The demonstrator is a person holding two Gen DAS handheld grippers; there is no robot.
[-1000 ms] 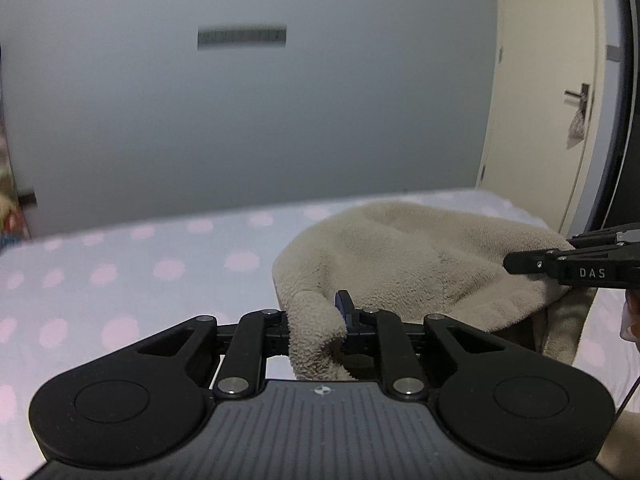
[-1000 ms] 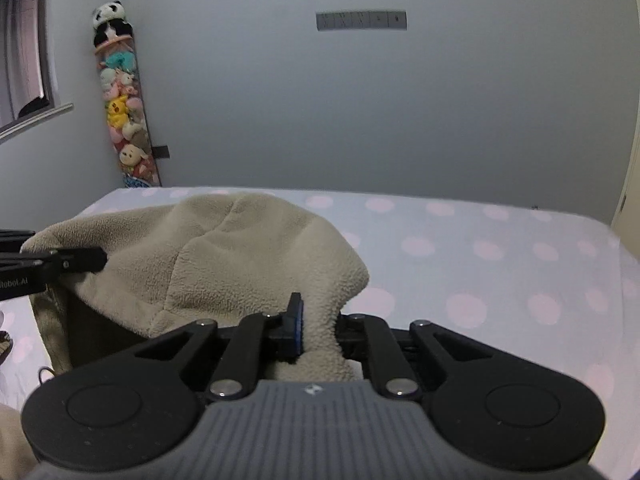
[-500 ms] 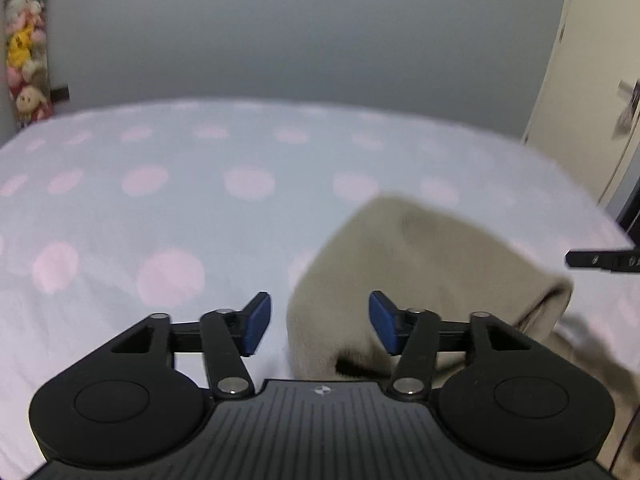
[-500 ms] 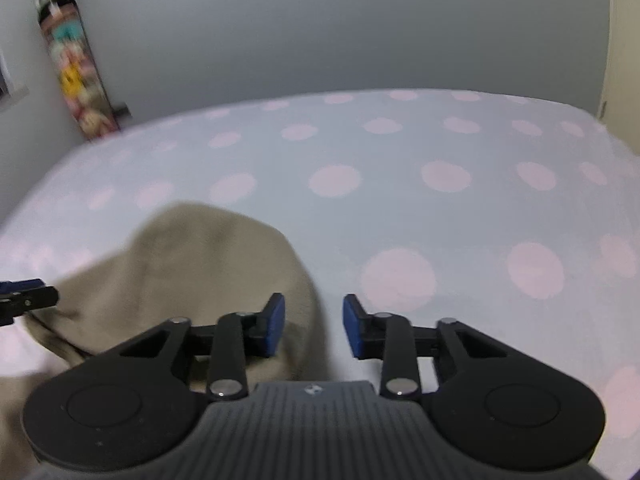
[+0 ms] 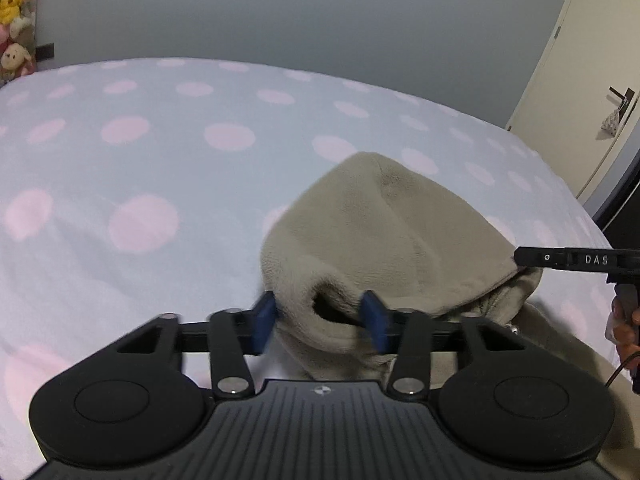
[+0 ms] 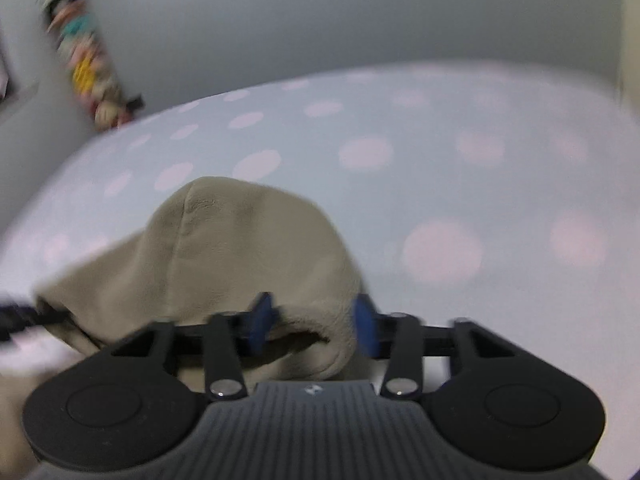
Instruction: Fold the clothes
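The left claw [image 5: 320, 326] stands released, its blue pads spread either side of a rolled fleece edge without pinching it. The right claw [image 6: 312, 322] is likewise spread wide around the opposite corner. Between them the beige fleece garment [image 5: 384, 232] lies humped near the bed's [image 5: 140, 160] near edge, doubled over itself. I'd judge one fold is laid; whether more folds remain, the bunched, uneven shape leaves open.

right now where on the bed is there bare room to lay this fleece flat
Free: the dotted bedspread left of and beyond the beige fleece, up to the grey wall. Crowded: the near right edge, where the fleece bunches between the left gripper and right gripper.
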